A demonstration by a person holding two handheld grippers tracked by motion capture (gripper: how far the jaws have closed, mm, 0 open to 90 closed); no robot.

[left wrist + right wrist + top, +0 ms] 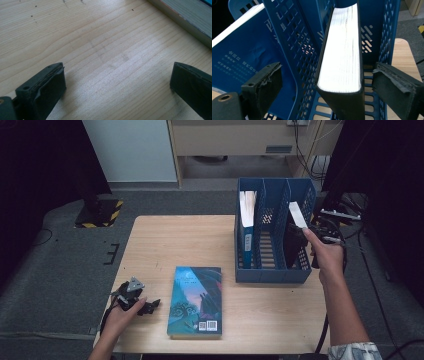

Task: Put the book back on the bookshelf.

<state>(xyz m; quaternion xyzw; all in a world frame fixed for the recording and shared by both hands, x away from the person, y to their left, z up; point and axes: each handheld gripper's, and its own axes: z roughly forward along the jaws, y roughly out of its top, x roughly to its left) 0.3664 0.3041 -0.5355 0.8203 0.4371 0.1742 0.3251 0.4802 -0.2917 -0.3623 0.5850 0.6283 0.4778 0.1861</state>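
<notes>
Black-covered hardback book (342, 62): upright, tilted, in right-hand compartment of blue perforated plastic file rack (272, 272). Right hand-held gripper (325, 85): spread, pads clear of book, release apparently done. Left hand-held gripper (117, 82): spread above wooden tabletop (100, 45). Next, likely: withdraw; fetch teal illustrated book (196, 300).

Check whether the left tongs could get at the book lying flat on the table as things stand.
Probably yes: the left tongs rest open on the table beside the flat book, with bare wood between them.
</notes>
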